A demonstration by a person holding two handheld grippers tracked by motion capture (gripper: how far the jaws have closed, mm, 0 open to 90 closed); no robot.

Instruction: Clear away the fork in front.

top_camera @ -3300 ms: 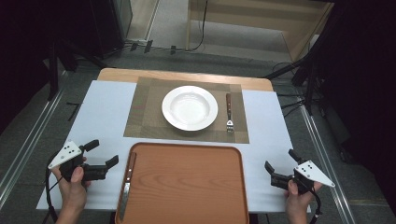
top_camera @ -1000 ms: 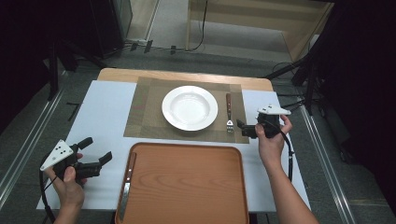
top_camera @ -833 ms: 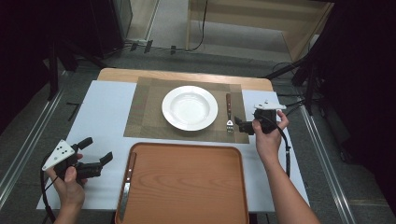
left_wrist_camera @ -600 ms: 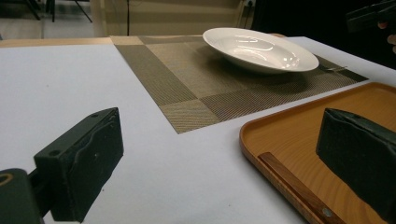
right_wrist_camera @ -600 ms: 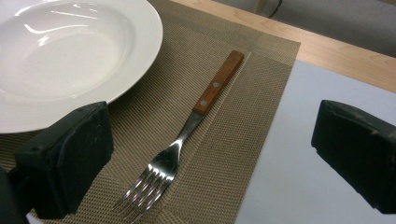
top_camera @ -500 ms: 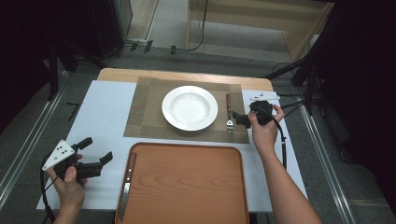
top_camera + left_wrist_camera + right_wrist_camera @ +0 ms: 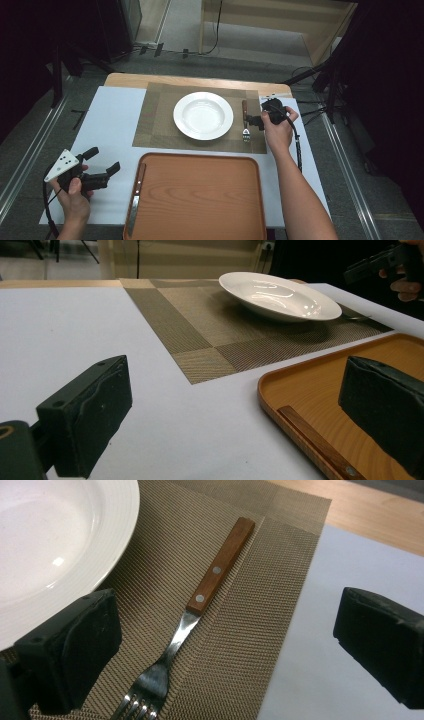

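So far nothing looks moved by the right claw [image 7: 256,121]: it hovers just beside the wooden-handled steel fork [image 7: 192,611], jaws spread wide and empty, one jaw on the plate side and one over the pale sheet in the right claw view. Fork lies flat on the brown woven placemat [image 7: 160,117], just right of the round white ceramic plate [image 7: 203,115], tines toward the person, handle pointing away. Not touched yet, as far as the pics show.

Judging from the layout, the job is prob. clearing the setting onto the orange-brown wooden tray [image 7: 200,200] at the near edge of the tabletop. One piece is already there: a wooden-handled knife [image 7: 135,199] along the tray's left rim, seen close up in the left claw view too. Left to do, by this guess: close on the fork, lift, carry it to the tray; poss. the plate after.

Left claw [image 7: 102,170] is released as well, jaws apart w/ nothing between, held low over the white sheet just left of the tray, well apart from the fork.
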